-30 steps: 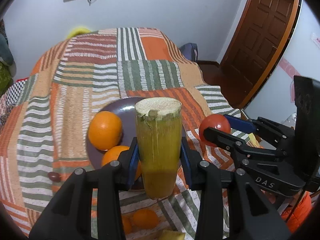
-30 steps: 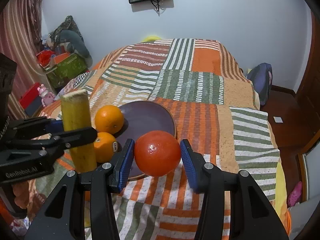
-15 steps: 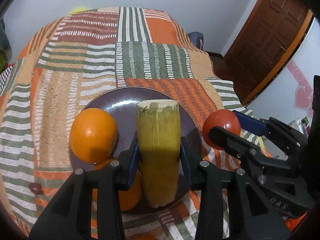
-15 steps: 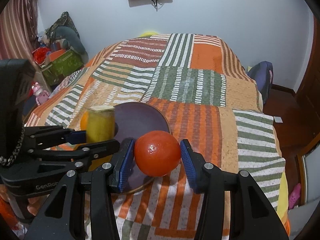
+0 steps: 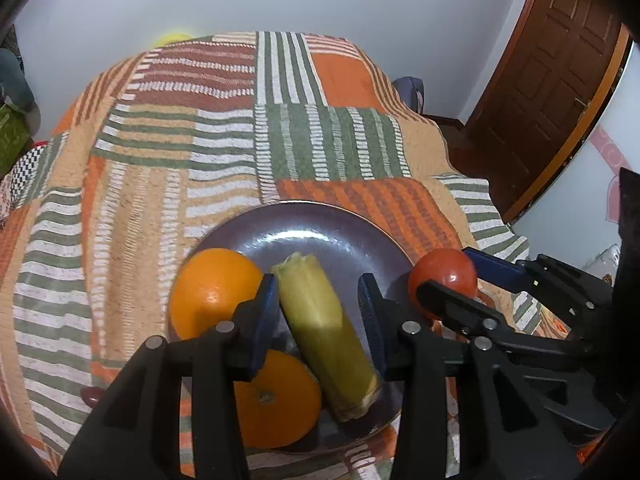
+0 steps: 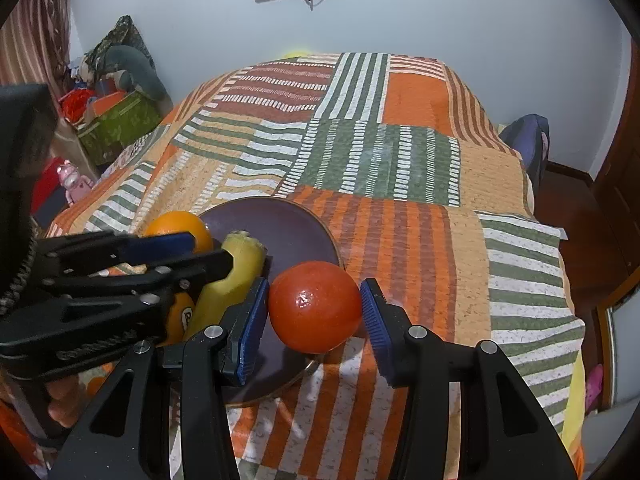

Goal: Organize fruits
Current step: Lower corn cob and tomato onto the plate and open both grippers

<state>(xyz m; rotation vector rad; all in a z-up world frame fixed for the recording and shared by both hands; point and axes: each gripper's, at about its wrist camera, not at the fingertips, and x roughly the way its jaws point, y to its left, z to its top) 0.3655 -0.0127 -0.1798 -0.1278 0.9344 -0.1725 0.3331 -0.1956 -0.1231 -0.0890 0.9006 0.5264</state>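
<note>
1. We read the left tool [image 5: 318, 312] from its own camera. A yellow-green cane piece [image 5: 324, 332] lies slanted between its two blue pads, with its far end tipped to the left.
2. The left pad lies against the upper flank of the cane piece. A gap shows between the upper part of the piece and the right pad. The near end of the piece lies close to the right finger. We cannot tell whether the pads press on it.
3. The near end of the cane piece rests on the dark plate [image 5: 304, 228], which lies directly below and ahead of the left tool on the striped bedspread [image 5: 200, 160].
4. Two oranges share the plate. The far orange [image 5: 214, 290] sits just left of the left pad. The near orange [image 5: 276, 392] lies beneath the left finger, just beside the cane piece.
5. We read the right tool [image 6: 314, 312] from its own camera. Its pads pinch a red round fruit [image 6: 314, 306], one pad on each side of it.
6. The red round fruit sits over the near right rim of the plate. We cannot tell whether it touches the plate.
7. The left tool stands just to the left of the right tool. The two are near each other but apart, and both point down at the plate.
</note>
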